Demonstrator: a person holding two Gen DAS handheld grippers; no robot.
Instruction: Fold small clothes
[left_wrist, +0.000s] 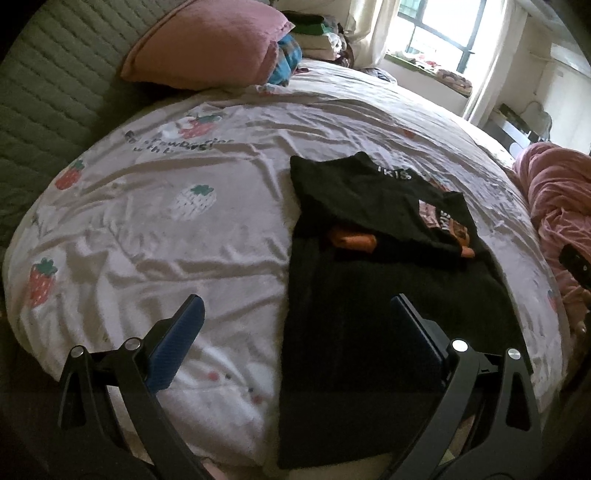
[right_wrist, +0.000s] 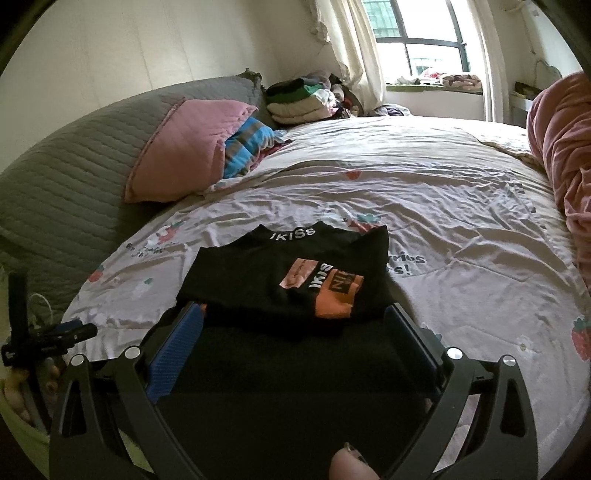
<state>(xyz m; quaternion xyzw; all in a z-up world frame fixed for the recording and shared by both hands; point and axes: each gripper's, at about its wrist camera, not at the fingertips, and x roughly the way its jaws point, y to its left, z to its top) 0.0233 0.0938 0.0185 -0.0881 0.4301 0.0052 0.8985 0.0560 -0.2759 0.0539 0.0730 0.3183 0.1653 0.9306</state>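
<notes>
The bed (left_wrist: 229, 229), under a wrinkled strawberry-print sheet, fills both views. At its head, toward ten o'clock in the left wrist view, a quilted grey headboard cover (left_wrist: 55, 85) backs a pink pillow (left_wrist: 207, 40), and a stack of folded clothes (right_wrist: 299, 99) sits at twelve o'clock in the right wrist view, beside the window. A pink blanket (left_wrist: 557, 206) is bunched along the three o'clock edge.

The black T-shirt (left_wrist: 369, 266) lies flat on the sheet, in the middle of the right wrist view and right of centre toward five o'clock in the left. Its upper part looks already turned in: a layer with an orange and pink print sits over the body, and the collar lettering faces up at the far end. The lower body is spread long and unfolded toward the camera. I judge this garment roughly half done, with the bottom-to-top fold and the move to the stack remaining.

The left tongs (left_wrist: 295, 325) hover spread wide and empty above the shirt's near left edge. The right tongs (right_wrist: 295, 328) are likewise wide apart, straddling the shirt's body, pads (right_wrist: 177, 350) not closed on any cloth.
</notes>
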